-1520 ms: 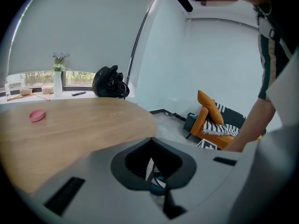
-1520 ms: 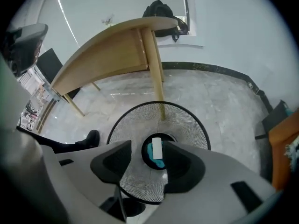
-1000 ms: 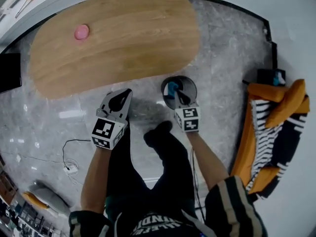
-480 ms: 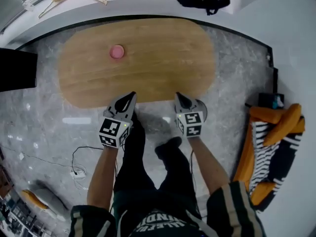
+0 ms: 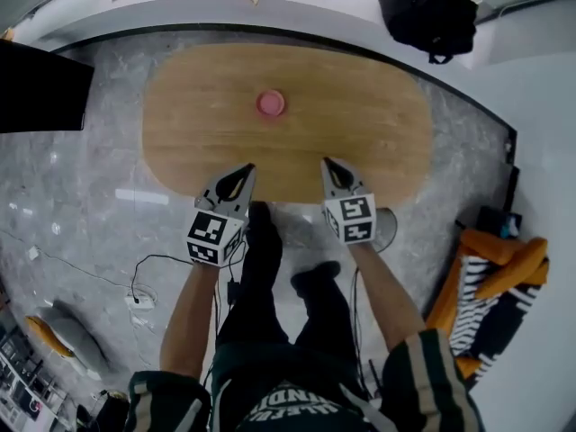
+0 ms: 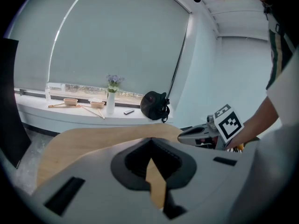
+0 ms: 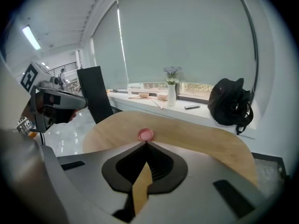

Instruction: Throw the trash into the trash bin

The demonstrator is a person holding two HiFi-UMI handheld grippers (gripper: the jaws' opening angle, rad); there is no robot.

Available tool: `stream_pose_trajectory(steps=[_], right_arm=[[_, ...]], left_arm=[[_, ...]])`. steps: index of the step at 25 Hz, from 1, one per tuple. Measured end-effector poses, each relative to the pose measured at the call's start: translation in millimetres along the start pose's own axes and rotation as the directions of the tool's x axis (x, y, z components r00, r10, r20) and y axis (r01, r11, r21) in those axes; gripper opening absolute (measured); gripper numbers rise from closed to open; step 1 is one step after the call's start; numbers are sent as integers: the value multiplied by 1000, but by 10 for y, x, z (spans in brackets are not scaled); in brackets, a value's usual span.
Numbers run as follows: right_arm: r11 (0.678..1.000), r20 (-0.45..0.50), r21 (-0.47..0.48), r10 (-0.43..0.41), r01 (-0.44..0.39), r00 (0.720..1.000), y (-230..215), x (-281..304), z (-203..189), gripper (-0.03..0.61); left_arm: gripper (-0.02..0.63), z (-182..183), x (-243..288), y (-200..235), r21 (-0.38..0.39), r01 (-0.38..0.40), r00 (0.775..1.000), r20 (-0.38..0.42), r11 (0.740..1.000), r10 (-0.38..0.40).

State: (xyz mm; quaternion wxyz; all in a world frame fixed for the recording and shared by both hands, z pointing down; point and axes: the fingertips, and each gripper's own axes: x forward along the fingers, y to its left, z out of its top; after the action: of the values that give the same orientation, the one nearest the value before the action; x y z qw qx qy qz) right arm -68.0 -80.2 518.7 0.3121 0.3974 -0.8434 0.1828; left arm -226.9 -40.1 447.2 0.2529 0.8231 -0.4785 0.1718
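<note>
Shirt lettering — partly hidden, unreadable

We seem to be in an office lounge: polished grey stone floor, an oval wooden worktop, a long white window ledge under a roller blind, a ceiling strip light.

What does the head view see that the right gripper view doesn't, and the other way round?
Only the head view shows the trash bin on the floor, the orange striped chair and the person's legs. Only the right gripper view shows the window blind and a ceiling light. Both show the wooden table, the pink round object on it and the black backpack.
</note>
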Motion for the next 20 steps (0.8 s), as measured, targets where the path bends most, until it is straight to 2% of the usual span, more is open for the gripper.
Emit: stream_pose_trajectory(steps=[5, 8, 12, 15, 20], right_arm=[[995, -34, -48, 85, -87, 996, 369, 450, 197, 0], [986, -66, -119, 112, -119, 992, 587, 792, 317, 2], [971, -111, -193, 120, -140, 987, 737, 1294, 354, 8], [956, -163, -249, 116, -154, 980, 784, 1617, 291, 68], [915, -276, -358, 88, -188, 957, 801, 2074, 71, 74]], left_arm=[[2, -135, -118, 398, -23, -31, 1000, 0, 999, 31], [2, -211, -131, 575, -27, -31, 1000, 1, 999, 31], [2, -371, -121, 735, -36, -6, 1000, -12, 999, 5], [1, -530, -123, 802, -41, 4, 999, -32, 999, -6], [2, -743, -175, 953, -61, -3, 999, -52, 998, 0]])
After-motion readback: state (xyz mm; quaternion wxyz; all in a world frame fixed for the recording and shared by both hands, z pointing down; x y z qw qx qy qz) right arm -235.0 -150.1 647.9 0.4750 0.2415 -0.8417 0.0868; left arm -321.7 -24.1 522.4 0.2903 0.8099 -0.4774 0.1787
